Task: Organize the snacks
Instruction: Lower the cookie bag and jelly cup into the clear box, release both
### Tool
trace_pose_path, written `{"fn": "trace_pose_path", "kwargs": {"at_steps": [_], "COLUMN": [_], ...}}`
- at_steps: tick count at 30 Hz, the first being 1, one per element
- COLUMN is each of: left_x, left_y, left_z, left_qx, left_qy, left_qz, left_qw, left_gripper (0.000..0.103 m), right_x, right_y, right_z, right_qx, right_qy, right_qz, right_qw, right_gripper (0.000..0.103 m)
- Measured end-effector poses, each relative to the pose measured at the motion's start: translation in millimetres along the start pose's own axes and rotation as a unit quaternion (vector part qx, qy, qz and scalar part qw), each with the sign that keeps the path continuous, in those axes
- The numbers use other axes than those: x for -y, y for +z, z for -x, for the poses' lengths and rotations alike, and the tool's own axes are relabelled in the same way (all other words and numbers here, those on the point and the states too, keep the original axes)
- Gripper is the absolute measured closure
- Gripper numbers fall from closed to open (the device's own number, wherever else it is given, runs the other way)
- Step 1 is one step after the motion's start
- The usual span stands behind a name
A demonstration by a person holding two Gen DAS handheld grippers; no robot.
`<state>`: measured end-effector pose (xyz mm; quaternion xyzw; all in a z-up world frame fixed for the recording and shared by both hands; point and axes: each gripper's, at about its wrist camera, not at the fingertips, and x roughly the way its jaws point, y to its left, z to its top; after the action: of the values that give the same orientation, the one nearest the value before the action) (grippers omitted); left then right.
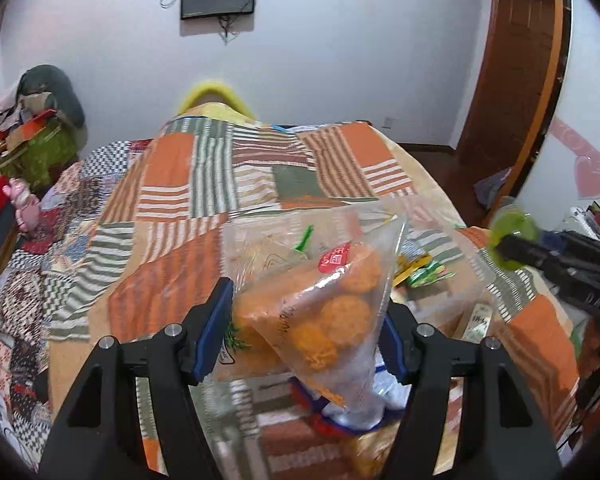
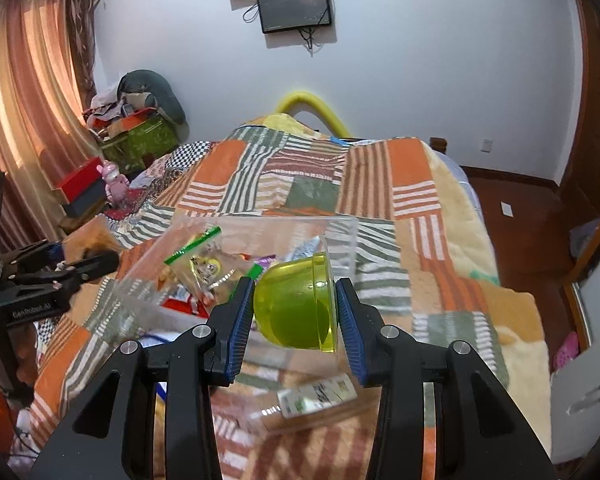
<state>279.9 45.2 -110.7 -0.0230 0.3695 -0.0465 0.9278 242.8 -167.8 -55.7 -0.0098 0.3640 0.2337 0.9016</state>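
Left gripper — jaws pinching a clear bag of orange round snacks, held up above the bed. The bag's lower end hangs down between the fingers; a red label shows near its top corner.

Right gripper — pads pressed on both sides of a green cup, translucent, tipped on its side with the rim toward the right pad. It is also held clear of the bed.

Clear bin sits on the bed's patchwork blanket, just beyond both grippers. Inside it: mixed snack packets, one with a green zip strip. A flat packet with a white label lies on the blanket on the near side of the bin, below the cup.

Motion blur on the bin and blanket; packet print unreadable.
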Motion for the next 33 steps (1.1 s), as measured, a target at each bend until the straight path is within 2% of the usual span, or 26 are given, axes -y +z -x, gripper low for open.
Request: {"fn": "trace_pose_path", "kwargs": {"at_steps": [6, 17, 24, 33], "left_x": [14.4, 8.3, 16.2, 19.1], "left_y": [7.3, 1.4, 0.8, -3.0], "left_z": [-29.2, -67.3, -57.9, -27.8], "left_qx": [-0.02, -0.063, -0.049, -0.031], "left_qy": [-0.006, -0.005, 0.003, 0.006], "left_qz": [-0.014, -0.002, -0.025, -0.016], "left_qw": [0.9997, 0.998, 0.9985, 0.9994], "left_gripper": [0.038, 0.036, 0.035, 0.018], "right_x": [-10.5, -17.4, -18.2, -18.6], "right_y": [1.5, -6.8, -11.5, -7.2], "right_z": [-28.3, -65.4, -66.1, -28.2], "right_qx": [-0.021, -0.067, -0.081, -0.049], "right_qy": [0.009, 0.008, 0.012, 0.005], "right_qz": [0.004, 0.014, 0.019, 0.032], "right_qw": [1.0, 0.998, 0.997, 0.998], "right_gripper": [0.065, 0.065, 0.063, 0.056]}}
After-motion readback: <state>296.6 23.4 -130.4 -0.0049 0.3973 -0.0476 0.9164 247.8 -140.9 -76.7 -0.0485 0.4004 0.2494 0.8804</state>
